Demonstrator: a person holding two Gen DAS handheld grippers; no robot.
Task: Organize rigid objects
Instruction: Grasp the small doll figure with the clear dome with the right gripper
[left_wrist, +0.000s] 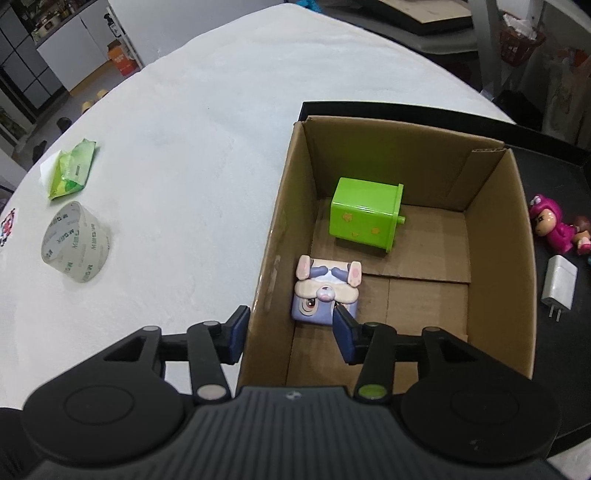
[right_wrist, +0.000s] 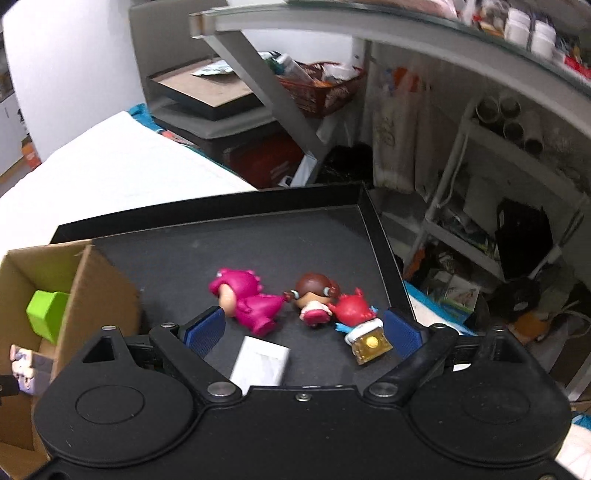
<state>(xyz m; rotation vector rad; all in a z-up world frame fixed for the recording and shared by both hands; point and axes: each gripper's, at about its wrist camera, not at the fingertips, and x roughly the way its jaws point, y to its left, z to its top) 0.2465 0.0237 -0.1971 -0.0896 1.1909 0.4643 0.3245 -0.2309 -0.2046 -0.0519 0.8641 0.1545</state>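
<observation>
The left gripper (left_wrist: 288, 332) is hanging with its jaws spread wide and holding nothing, straddling the near-left wall of the cardboard box (left_wrist: 495, 266): one blue pad is sitting outside over the white tablecloth (left_wrist: 207, 155), the other inside, just beside the rabbit-faced cube toy (left_wrist: 325, 291). Whether that pad is touching the toy cannot be told. The cube is lying on the box floor close to the left wall, and the green plastic block (left_wrist: 364, 218), smooth and square-sided with a small peg on one end, is lying farther in, near the back wall (a bare stretch of corrugated floor is lying open to their right). The box is standing at the left end of a shallow black tray (right_wrist: 369, 206) with a low raised rim.

The right gripper (right_wrist: 303, 334) is hovering over the tray, its ribbed blue pads also wide apart and empty. Between and just beyond them, a white charger (right_wrist: 260, 363), boxy and matte, is lying flat; a glossy pink dinosaur-suited figure (right_wrist: 247, 295), a brown-haired figure (right_wrist: 314, 295) and a red figure with a gold base (right_wrist: 360, 321) are lying on their sides in a row, touching or nearly so. The tray's far half is bare.

On the cloth, a clear tape roll (left_wrist: 75, 242) and a crinkled green packet (left_wrist: 72, 170) are lying well apart from the box.
</observation>
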